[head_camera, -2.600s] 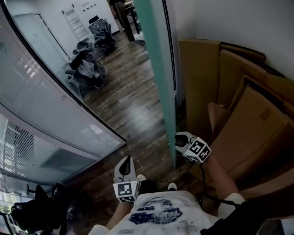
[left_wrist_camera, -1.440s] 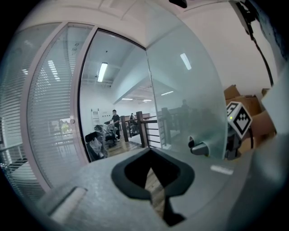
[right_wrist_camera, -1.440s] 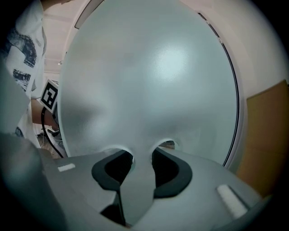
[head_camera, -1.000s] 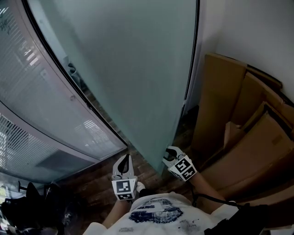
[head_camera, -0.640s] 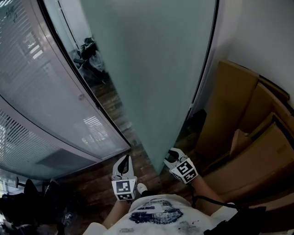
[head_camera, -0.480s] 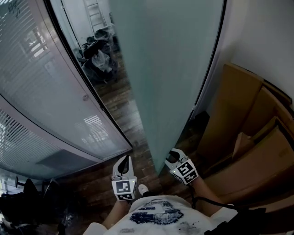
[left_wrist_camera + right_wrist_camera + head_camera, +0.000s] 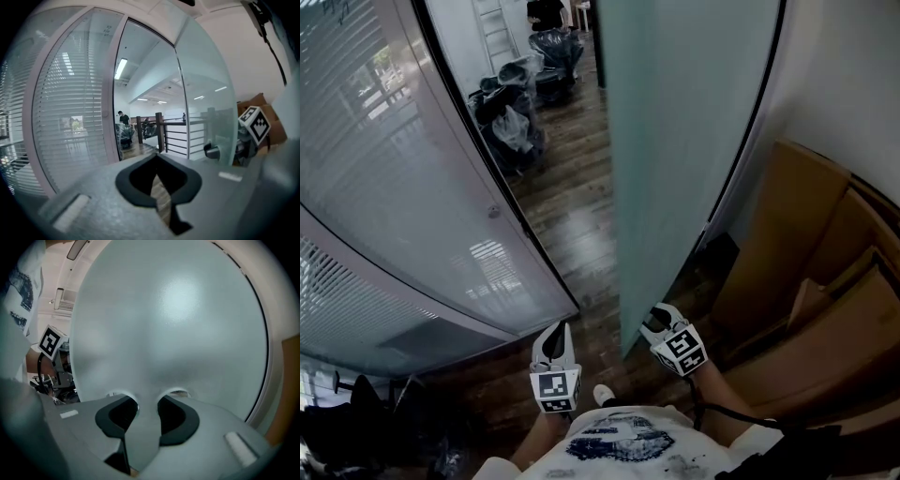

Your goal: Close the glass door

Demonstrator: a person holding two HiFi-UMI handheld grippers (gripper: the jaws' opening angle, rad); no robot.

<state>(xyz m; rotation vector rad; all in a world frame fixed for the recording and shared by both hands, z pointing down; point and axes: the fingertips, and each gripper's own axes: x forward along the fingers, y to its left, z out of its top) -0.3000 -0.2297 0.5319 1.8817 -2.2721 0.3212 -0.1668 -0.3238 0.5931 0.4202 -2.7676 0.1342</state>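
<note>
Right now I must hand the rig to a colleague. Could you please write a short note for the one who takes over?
Left claw: shut, empty, held low and apart from the door.
Right claw: shut on the free edge of the frosted glass door, near its bottom.
Door: not closed. A wide gap lies between its free edge and the blind-covered partition, and the wooden floor shows through it.
Done: the door is gripped.
Left: swing the door across the gap until it meets the frame, then let go.
</note>
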